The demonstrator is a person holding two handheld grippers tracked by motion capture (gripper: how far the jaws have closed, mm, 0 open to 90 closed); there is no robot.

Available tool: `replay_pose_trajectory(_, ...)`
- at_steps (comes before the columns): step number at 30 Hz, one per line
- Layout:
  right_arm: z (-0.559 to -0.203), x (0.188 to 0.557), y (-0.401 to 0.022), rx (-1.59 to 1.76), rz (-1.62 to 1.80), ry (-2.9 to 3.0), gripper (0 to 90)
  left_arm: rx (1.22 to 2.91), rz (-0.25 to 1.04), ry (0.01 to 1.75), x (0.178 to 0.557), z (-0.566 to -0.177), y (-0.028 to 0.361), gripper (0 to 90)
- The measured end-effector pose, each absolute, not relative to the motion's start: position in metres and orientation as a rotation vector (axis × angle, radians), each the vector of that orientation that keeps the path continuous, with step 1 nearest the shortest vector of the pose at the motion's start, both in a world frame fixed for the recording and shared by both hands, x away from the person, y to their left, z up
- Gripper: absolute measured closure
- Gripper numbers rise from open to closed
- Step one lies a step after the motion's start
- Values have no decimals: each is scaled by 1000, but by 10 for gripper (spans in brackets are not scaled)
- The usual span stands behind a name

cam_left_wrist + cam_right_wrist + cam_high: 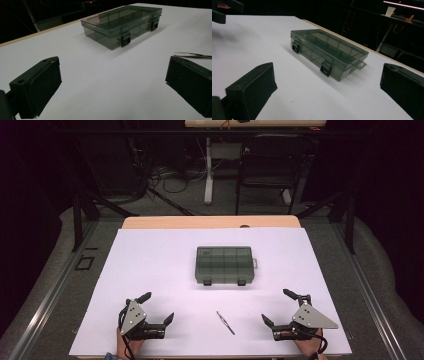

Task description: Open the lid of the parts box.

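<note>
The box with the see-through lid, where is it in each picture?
High view: the box sits mid-table, beyond both grippers.
Left gripper view: box at upper middle.
Right gripper view: box at centre.
Shared landmark: its two black latches, facing the person.

So the right gripper (327, 90) has its black jaws spread wide with nothing between them. Ahead sits a smoky see-through compartment box (329, 53), lid shut, two latches facing us, on the white table (262, 37). The left gripper (225, 10) pokes in top left.
</note>
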State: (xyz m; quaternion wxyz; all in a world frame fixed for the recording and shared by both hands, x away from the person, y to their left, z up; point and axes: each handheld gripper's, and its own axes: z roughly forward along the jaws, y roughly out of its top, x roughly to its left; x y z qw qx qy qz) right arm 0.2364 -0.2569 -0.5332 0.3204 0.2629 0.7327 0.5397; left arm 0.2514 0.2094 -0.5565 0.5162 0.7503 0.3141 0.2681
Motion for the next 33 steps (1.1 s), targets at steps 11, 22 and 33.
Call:
replay_pose_trajectory(11,-532,243,-255,724,1411,1945,0,1823,645,742,254,-555,204,0)
replay_pose_trajectory(22,-531,254,-249,745,1394,1985,0,1826,625,718,263,-551,199,0)
replay_pose_trajectory(33,-530,270,-243,750,1387,2022,0,1843,600,690,277,-545,186,0)
